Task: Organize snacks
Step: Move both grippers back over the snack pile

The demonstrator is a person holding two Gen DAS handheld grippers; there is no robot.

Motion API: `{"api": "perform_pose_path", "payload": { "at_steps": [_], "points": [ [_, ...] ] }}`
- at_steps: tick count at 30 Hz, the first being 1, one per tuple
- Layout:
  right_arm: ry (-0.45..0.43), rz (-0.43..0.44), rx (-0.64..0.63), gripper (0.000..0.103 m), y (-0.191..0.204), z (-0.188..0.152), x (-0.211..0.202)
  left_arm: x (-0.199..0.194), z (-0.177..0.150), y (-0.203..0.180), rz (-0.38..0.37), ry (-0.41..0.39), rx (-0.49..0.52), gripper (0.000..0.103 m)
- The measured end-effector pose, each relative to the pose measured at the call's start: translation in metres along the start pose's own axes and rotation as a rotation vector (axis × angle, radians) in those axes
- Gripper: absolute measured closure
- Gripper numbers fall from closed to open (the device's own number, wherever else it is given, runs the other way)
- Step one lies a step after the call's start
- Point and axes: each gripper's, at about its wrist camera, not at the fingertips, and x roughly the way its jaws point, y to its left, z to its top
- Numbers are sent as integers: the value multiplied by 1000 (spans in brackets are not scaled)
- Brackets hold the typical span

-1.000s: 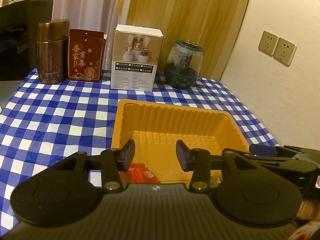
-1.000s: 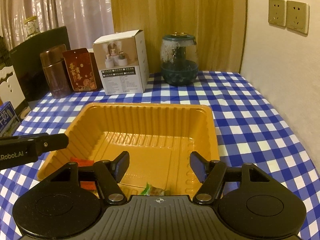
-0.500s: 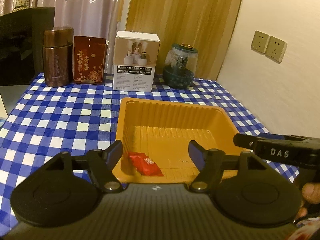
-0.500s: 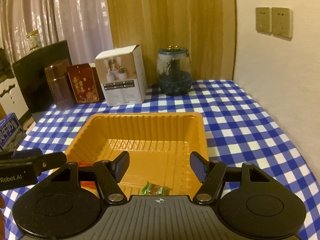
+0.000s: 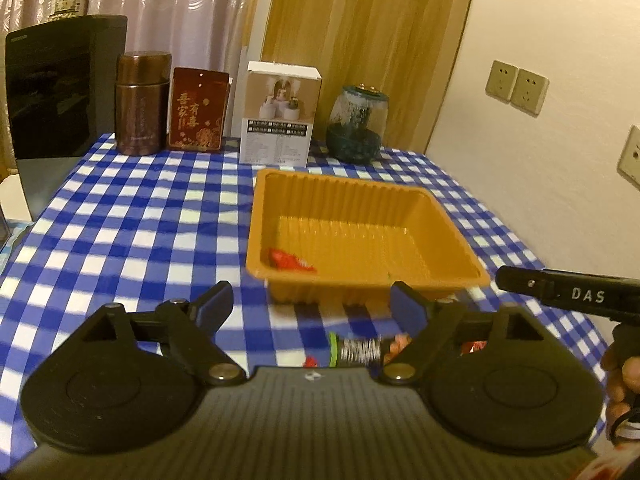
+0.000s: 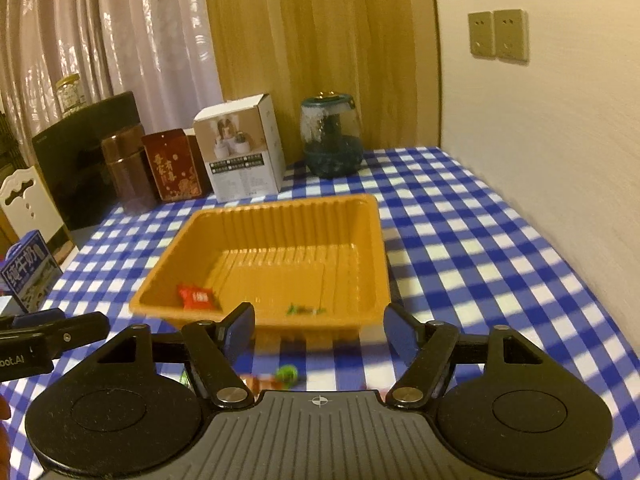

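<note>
Left wrist, red snack point(image 5: 290, 261), orange tray point(image 5: 340, 184)

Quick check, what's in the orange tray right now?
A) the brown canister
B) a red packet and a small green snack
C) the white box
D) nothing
B: the tray holds a red packet near its left corner and a small green snack by its near wall; nothing else lies in it.
</note>
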Motion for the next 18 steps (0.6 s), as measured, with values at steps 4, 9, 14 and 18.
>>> {"api": "perform_pose_path", "payload": {
  "at_steps": [4, 9, 14, 18],
  "points": [
    [41, -4, 23, 30, 2, -29, -16, -14, -22, -2, 7, 22, 29, 19],
    [69, -10, 39, 30, 4, -58, -28, -27, -47, -4, 15, 45, 77, 19],
    [80, -18, 59, 30, 2, -74, -35, -34, -67, -6, 24, 57, 115, 19],
    [70, -18, 71, 30, 2, -83, -38, -34, -74, -10, 26, 60, 141, 19]
  ]
}}
